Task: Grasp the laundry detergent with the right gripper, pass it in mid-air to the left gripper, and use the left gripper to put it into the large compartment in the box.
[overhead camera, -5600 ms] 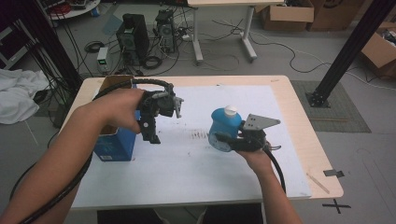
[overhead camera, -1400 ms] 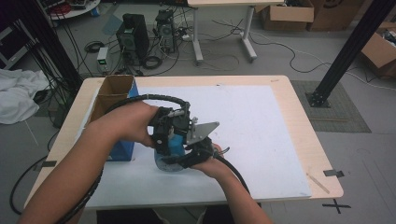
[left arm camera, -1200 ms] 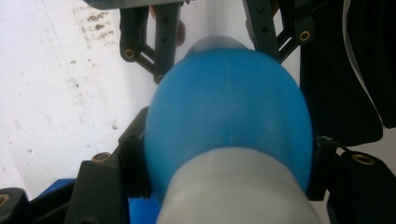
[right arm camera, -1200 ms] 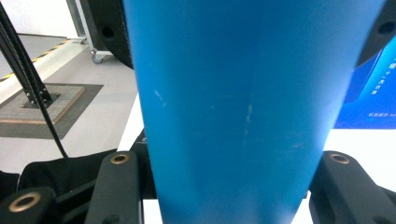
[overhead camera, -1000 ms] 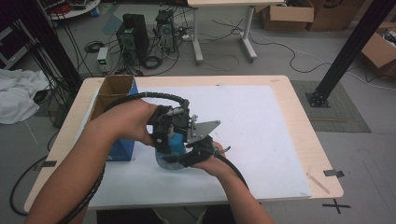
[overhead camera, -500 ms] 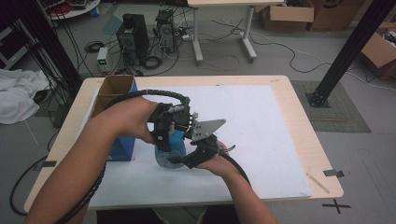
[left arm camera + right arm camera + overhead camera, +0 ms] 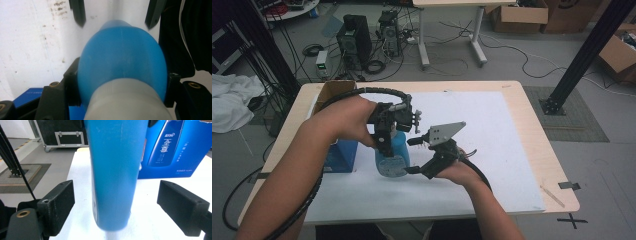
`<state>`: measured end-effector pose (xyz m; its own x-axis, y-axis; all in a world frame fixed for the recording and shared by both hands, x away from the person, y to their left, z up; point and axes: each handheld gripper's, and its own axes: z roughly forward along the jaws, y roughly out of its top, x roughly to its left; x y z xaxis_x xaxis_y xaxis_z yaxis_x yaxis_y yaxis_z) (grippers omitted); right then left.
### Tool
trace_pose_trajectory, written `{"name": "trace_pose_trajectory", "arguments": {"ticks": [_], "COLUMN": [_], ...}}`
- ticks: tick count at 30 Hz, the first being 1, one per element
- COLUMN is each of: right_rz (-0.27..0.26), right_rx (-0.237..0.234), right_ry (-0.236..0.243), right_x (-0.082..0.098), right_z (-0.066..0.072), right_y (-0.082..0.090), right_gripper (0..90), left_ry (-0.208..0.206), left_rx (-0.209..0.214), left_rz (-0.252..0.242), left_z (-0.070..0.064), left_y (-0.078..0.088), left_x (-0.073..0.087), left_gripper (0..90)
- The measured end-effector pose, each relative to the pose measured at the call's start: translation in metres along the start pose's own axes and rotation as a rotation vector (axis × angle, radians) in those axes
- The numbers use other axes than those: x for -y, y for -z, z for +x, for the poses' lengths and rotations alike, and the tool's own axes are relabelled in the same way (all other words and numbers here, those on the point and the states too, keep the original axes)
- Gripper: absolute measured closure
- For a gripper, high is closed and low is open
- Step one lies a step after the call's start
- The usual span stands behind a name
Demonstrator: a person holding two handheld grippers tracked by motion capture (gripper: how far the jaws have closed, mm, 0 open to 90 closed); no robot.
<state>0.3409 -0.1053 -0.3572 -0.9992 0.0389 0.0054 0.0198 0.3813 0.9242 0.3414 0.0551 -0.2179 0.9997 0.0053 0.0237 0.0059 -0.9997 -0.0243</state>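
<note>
Left hand-held gripper (image 7: 384,145): you have it clamped from above on the blue bottle (image 7: 392,155), pads pinching its upper part.
Right hand-held gripper (image 7: 414,156): its jaws have just been opening; they stand spread on either side of the bottle, apart from it.
Bottle: upright near the table's (image 7: 532,150) front-left part, just beside the blue box (image 7: 341,155).
Open room: the white sheet (image 7: 492,130) lies bare toward the right edge.
Right gripper view: the box's printed face (image 7: 172,147).
Left gripper view: the bottle's rounded shoulder (image 7: 122,60).

A wooden table (image 7: 532,130) carries a white sheet (image 7: 482,130); a blue box (image 7: 343,155) stands on it.
</note>
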Motion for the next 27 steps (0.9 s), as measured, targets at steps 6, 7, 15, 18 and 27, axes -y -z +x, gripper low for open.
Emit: {"name": "trace_pose_trajectory", "arguments": {"ticks": [6,7,15,18,27], "right_rz": [0.083,0.107,0.226,0.293,0.506], "right_rx": [0.004,0.009,0.031,0.021,-0.011], "right_ry": [0.002,0.001,0.026,0.029,0.032], "right_x": [-0.006,-0.007,-0.017,-0.020,-0.014], "right_z": [-0.005,-0.006,-0.009,-0.010,-0.014], "right_y": [0.017,0.021,0.047,0.055,0.064], "right_gripper": [1.5,0.3,0.0,0.0,0.0], "left_ry": [0.104,0.104,0.338,0.494,0.806], "left_rx": [0.030,0.030,0.097,0.099,0.099], "left_rz": [-0.006,-0.006,-0.031,-0.034,-0.015], "left_z": [0.011,0.011,0.035,0.043,0.062], "left_y": [0.021,0.021,0.052,0.065,0.101], "left_x": [0.009,0.009,0.032,0.040,0.070], "left_gripper": [38.0,38.0,37.9,37.8,37.9]}}
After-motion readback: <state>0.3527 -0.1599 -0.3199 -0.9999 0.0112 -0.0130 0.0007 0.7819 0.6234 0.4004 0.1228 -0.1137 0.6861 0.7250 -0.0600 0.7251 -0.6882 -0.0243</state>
